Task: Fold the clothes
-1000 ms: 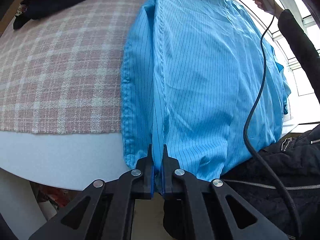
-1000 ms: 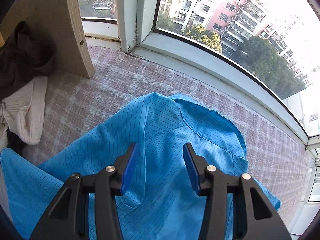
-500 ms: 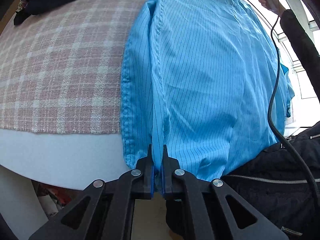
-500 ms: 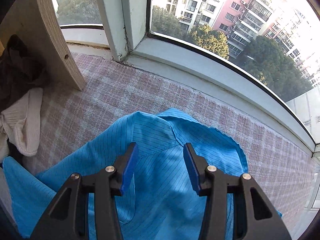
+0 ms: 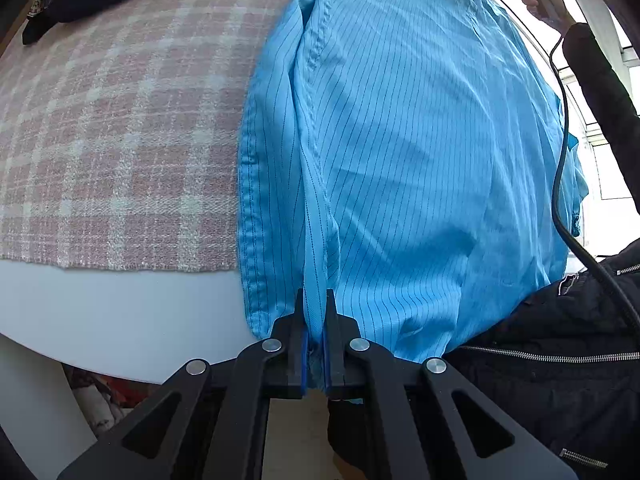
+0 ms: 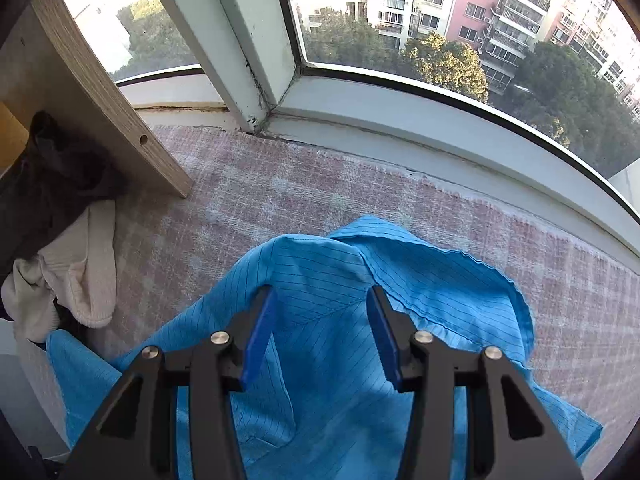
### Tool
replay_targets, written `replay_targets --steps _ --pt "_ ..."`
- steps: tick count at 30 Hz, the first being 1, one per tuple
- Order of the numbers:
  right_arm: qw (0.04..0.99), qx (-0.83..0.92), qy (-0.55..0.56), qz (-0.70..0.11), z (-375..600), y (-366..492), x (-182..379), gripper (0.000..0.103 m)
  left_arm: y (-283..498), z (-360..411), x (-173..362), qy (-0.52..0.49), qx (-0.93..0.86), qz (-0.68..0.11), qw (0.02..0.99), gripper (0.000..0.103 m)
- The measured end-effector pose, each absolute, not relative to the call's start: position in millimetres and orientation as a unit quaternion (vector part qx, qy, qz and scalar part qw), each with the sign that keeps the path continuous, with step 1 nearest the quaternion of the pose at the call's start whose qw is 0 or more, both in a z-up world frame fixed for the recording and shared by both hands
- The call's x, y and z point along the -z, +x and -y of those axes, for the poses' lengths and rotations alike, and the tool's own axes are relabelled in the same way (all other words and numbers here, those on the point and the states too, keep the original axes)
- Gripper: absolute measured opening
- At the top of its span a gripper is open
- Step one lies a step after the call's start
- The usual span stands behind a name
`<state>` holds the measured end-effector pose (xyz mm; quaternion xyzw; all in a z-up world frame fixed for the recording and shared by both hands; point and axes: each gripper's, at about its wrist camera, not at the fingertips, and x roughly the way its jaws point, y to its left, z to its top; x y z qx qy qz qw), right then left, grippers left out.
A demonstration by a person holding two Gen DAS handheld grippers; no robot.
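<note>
The thin, limp blue shirt [image 5: 400, 140] lies along the checked surface [image 5: 120, 120], left gripper [image 5: 315, 320] jaws pinching its near hem, right gripper [image 6: 320, 320] jaws wide above the far collar, probably the best hold.

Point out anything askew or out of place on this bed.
The blue shirt hangs off the near edge, its hem bunched in the shut left tongs. A cream garment lies crumpled by the wooden panel. Right tongs are open.
</note>
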<state>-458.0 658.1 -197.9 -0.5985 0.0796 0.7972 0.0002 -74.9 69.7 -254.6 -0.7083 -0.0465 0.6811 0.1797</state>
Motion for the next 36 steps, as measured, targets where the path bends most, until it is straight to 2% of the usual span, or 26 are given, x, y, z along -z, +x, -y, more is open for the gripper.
replay_targets --steps 4,13,14,15,19,21,23,24,25,28,29,33,34,36 --pt "-0.058 -0.797 -0.587 -0.133 -663 -447 184 0.046 -84 -66 256 -0.71 -0.679 0.047 0.182 0.004" --pt "-0.104 -0.773 -0.619 -0.094 -622 -455 216 0.046 -89 -67 253 -0.713 -0.676 0.037 0.184 0.005" --pt "-0.11 -0.769 -0.624 -0.088 -617 -455 220 0.036 -89 -69 253 -0.713 -0.676 0.036 0.184 0.005" --pt "-0.116 -0.765 -0.628 -0.084 -613 -455 223 0.001 -88 -72 253 -0.713 -0.676 0.034 0.184 0.005" --pt "-0.128 -0.791 -0.578 -0.155 -626 -457 204 0.002 -83 -75 254 -0.713 -0.674 0.044 0.188 0.005" --pt "-0.098 -0.804 -0.542 -0.223 -648 -460 195 0.002 -80 -73 257 -0.715 -0.671 0.062 0.186 0.005" --pt "-0.058 -0.801 -0.549 -0.232 -655 -466 202 0.003 -78 -71 260 -0.717 -0.668 0.076 0.183 0.005" --pt "-0.054 -0.787 -0.577 -0.212 -651 -471 210 0.009 -78 -70 260 -0.718 -0.669 0.075 0.18 0.005" --pt "-0.052 -0.773 -0.602 -0.193 -646 -475 217 0.012 -79 -71 260 -0.717 -0.669 0.075 0.179 0.005" --pt "-0.075 -0.77 -0.612 -0.161 -640 -468 213 0.021 -82 -72 260 -0.717 -0.67 0.072 0.177 0.004" --pt "-0.071 -0.773 -0.614 -0.143 -639 -465 208 0.028 -83 -74 260 -0.717 -0.671 0.067 0.178 0.004" --pt "-0.004 -0.812 -0.583 0.014 -619 -438 164 0.03 -86 -84 259 -0.715 -0.673 0.049 0.184 0.004" --pt "-0.017 -0.819 -0.572 0.042 -606 -430 153 0.033 -87 -87 259 -0.714 -0.674 0.045 0.185 0.004" --pt "-0.101 -0.819 -0.561 0.071 -571 -412 134 0.044 -88 -91 259 -0.712 -0.675 0.042 0.188 0.004"
